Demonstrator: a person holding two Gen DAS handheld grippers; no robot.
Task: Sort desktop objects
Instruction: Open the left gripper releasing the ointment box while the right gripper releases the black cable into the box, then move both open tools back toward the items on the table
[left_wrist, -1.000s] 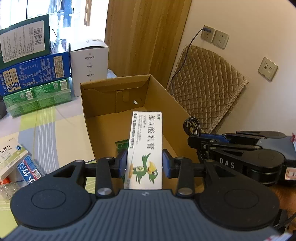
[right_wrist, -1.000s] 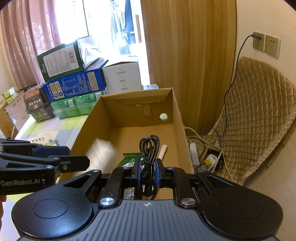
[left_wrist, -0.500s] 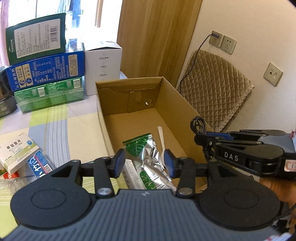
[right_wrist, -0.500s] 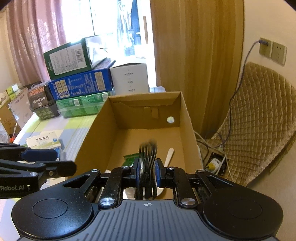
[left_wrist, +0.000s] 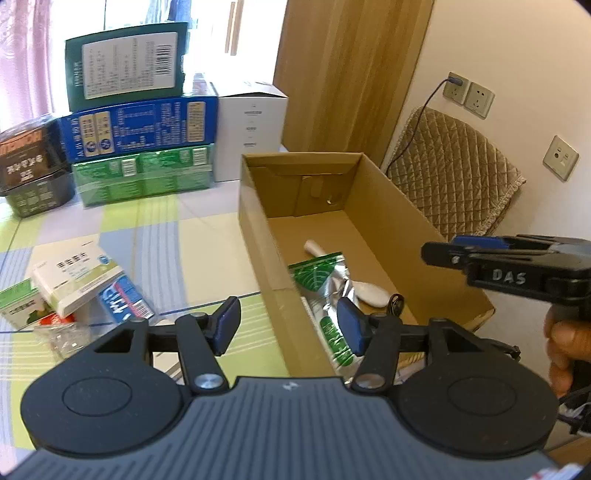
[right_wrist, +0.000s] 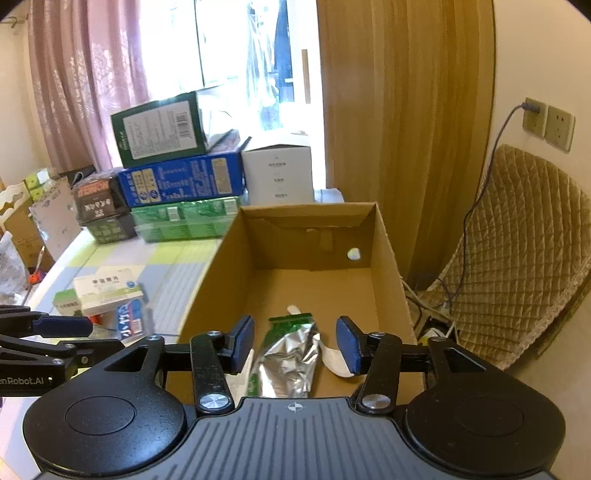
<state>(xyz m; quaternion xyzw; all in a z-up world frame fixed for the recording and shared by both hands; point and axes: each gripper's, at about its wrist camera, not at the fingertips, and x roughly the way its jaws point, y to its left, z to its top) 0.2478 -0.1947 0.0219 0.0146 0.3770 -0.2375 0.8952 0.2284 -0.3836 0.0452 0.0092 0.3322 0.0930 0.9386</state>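
- The left claw (left_wrist: 288, 325) is spread and its jaws are opening; nothing is pinched, only the near wall of the cardboard box (left_wrist: 258, 236) shows in the gap.
- The right claw (right_wrist: 295, 343) is also spread and opening, empty, above the silver-green pouch (right_wrist: 291, 354) inside the box.
- In the box I count one pouch, one white spoon-like piece (left_wrist: 369, 291) and one black cable (left_wrist: 396, 302).
- The things left to sort lie on the surface (left_wrist: 166, 236), to the left of the left claw: a white medicine box (left_wrist: 74, 280), a blue-white packet (left_wrist: 122, 299) and a green box (left_wrist: 18, 306), touching each other.
- The left claw is nearer to them, I judge; the white box's long axis runs obliquely to the claw.
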